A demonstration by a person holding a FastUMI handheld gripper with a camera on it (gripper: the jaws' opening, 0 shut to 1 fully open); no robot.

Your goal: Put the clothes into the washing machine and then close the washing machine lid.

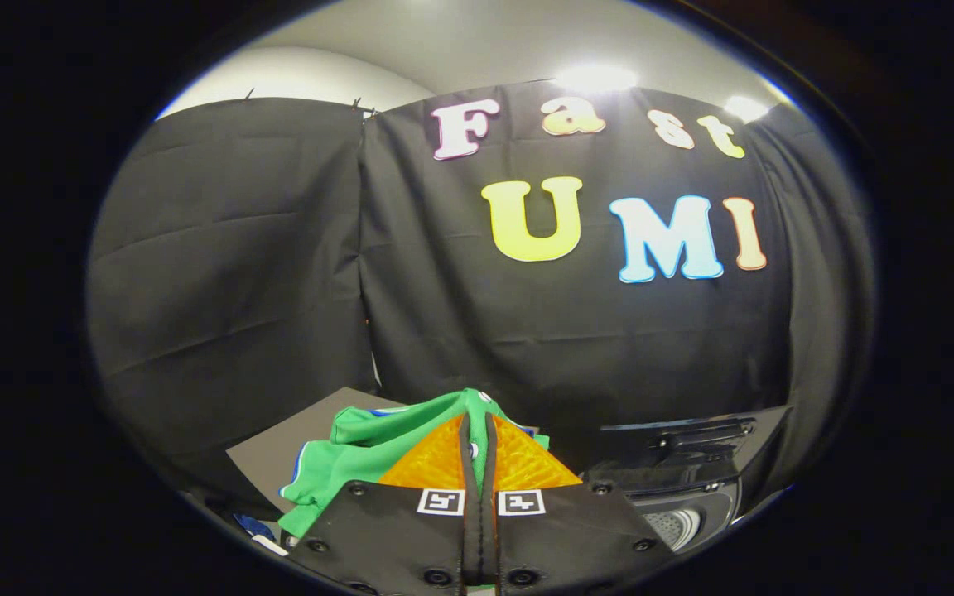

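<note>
My gripper (478,418) is shut on a green garment (378,455) with blue and white trim. The cloth is pinched between the two fingers and bunches up over their tips, hanging down to the left of them. To the right of the fingers and lower stands the washing machine (684,480), dark, with its lid (692,430) raised upright at the back. A bit of the pale drum opening (676,526) shows below the lid.
A grey flat surface (295,447) lies behind and to the left of the garment. A small blue and white piece (257,530) lies low at the left. The black booth cloth stands close behind everything.
</note>
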